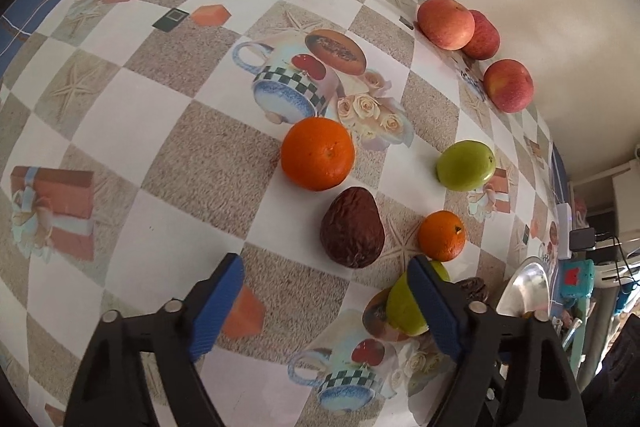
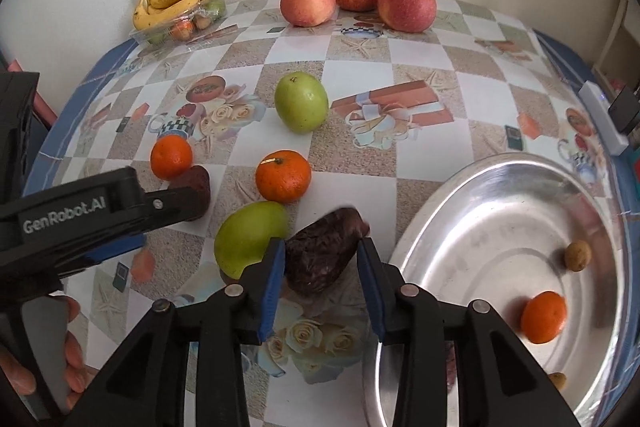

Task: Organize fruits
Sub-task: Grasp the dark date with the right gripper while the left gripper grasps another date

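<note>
The right hand-held gripper [image 2: 322, 261] has its blue pads on either side of a dark avocado [image 2: 320, 253] lying on the worktop [image 2: 420, 163], just left of the steel tray [image 2: 500, 167]. The pads look to be at its skin, but a firm grip I cannot confirm. The left hand-held gripper [image 1: 326, 277] hangs wide and empty over the second avocado [image 1: 352, 229].

To do this step well, I would squeeze across the avocado's broad belly, not its tapered neck, and gently: the skin is wrinkled and dull, likely soft beneath. The green fruit [image 2: 250, 239] touches the left pad, so lift straight up to avoid rolling it.

The tray is shiny, shallow and curved, already holding an orange [image 2: 544, 315] and a small brown fruit [image 2: 578, 255]; round things will roll there
</note>
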Available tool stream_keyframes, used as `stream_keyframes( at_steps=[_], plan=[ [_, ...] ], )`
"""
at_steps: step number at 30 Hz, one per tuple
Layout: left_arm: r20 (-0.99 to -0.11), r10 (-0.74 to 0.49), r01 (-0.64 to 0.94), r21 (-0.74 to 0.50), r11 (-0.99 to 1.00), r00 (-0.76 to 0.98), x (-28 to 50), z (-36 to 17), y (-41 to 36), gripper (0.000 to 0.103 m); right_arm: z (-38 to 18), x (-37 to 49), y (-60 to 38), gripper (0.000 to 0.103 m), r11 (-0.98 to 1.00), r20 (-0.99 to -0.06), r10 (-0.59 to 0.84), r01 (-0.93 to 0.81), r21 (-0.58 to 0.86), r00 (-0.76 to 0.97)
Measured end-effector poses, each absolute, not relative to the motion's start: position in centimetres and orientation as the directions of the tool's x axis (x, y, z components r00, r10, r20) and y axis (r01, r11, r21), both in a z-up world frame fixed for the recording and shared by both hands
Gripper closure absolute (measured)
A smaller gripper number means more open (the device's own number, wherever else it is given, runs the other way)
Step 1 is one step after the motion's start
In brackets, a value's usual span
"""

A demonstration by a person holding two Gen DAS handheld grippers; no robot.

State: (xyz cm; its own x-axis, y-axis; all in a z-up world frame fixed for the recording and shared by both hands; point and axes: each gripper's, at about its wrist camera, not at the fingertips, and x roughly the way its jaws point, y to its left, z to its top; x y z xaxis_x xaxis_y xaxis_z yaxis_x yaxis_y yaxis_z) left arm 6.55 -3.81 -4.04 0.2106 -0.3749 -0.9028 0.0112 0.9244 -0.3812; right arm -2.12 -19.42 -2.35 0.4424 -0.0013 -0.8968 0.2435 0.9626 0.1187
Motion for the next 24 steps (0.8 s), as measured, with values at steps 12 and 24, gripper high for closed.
stream_keyframes(
  at_steps=[12, 24],
  plan=[
    [-0.889, -0.401, 0.044, -0.401, 0.915, 0.22, 6.8, -4.3, -4.6, 0.055, -2.8, -1.8, -18.9, 0.068, 0.968, -0.898, -0.046, 0.241, 0.068, 0.438],
    [-0.868, -0.45, 0.047, -0.451, 0.891, 0.211, 6.5, -4.0, -4.6, 0.071, -1.1, -2.4, -19.4, 0.069, 0.96, -0.881, -0.036, 0.262, 0.101, 0.472]
  ],
)
